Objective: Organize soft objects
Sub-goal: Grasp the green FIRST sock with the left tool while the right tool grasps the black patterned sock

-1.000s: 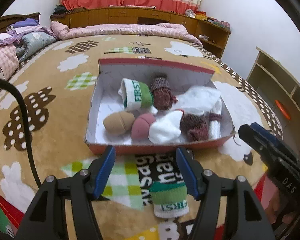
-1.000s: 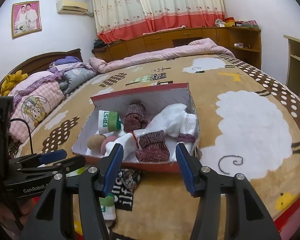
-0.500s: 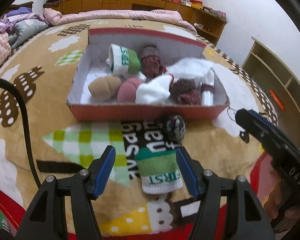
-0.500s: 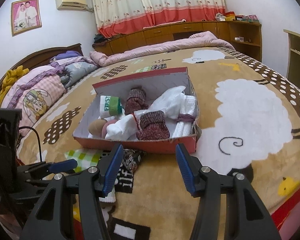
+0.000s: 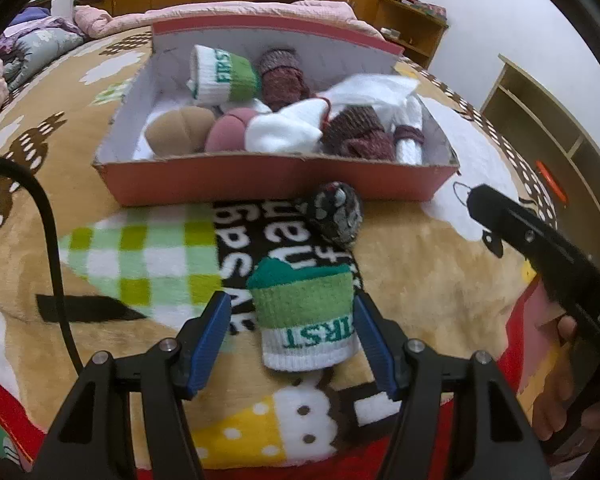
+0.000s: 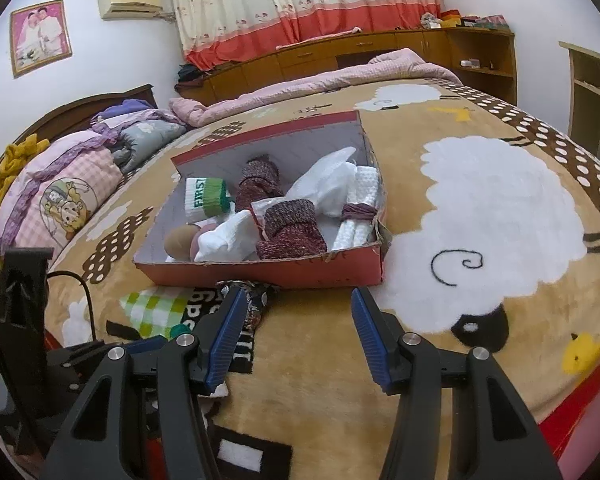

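Two rolled socks are left out on the blanket (image 5: 420, 264), everything else is already in the box. Compared with a second ago the left gripper (image 5: 292, 336) has dropped a good way and tipped down, so the green-and-white sock roll (image 5: 304, 316) that used to sit past its tips now lies right between the blue fingers (image 5: 212, 336). The jaws haven't closed though: same half-open spread as before, a clear gap on the left side, and on the right side I can't quite tell if the pad is brushing the cuff. So it's lined up for a pick, not holding anything yet.

The right gripper (image 6: 296, 332) has barely moved, also spread and empty, hovering over bare blanket just short of the box.

A bit further out, the dark patterned sock ball (image 5: 336, 216) sits almost against the front wall of the red cardboard box (image 5: 260, 180). That wall is low, so lifting over it should be easy.

Inside the box it's getting crowded: a matching green sock (image 5: 224, 76), maroon rolls (image 5: 360, 136), tan ball (image 5: 180, 128) and pink ball (image 5: 228, 136), white cloths. The open floor I can see is the back left corner (image 6: 180, 208). Loads of free bed all around otherwise.
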The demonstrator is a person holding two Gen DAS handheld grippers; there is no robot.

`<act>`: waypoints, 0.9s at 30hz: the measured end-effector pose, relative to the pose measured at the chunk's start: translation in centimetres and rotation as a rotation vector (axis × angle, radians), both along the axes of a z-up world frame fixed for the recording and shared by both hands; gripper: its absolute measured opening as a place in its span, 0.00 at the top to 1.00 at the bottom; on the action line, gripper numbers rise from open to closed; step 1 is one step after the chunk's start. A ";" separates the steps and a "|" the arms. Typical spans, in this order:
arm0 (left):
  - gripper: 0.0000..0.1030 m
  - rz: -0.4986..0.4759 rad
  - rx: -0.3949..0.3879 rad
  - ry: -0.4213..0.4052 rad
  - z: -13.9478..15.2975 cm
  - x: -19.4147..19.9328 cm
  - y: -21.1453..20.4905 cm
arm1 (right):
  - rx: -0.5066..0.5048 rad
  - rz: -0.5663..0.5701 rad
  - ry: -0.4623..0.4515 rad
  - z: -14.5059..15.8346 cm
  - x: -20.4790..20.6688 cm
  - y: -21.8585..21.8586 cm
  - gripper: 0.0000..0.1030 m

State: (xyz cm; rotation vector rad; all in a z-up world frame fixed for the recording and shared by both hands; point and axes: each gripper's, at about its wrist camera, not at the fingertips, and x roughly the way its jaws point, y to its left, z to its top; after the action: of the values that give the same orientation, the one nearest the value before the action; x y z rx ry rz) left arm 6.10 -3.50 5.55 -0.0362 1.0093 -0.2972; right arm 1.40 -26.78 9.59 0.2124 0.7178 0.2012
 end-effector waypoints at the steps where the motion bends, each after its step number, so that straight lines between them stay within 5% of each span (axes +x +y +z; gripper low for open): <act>1: 0.35 -0.005 0.001 0.002 -0.2 0.0 -0.2 | 0.000 -0.002 0.002 -0.1 0.0 -0.1 0.46; 3: 0.36 -0.013 -0.003 0.009 -0.5 0.0 -0.6 | 0.001 -0.005 0.006 -0.2 -0.1 -0.1 0.46; 6: 0.53 -0.022 -0.006 0.013 -1.1 0.0 -1.0 | 0.001 -0.008 0.009 -0.5 -0.1 -0.3 0.46; 10: 0.59 -0.023 -0.011 0.007 -1.4 -0.1 -0.9 | 0.000 -0.015 0.028 -0.9 0.2 -0.3 0.46; 27: 0.60 0.118 -0.008 -0.051 0.2 1.0 4.3 | -0.028 0.035 0.065 -2.1 0.9 2.2 0.46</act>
State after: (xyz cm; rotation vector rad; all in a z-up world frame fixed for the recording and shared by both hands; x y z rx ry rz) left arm 7.10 0.79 5.77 -0.0949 0.9511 -0.1937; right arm 2.30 -24.56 7.47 0.1801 0.7888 0.2183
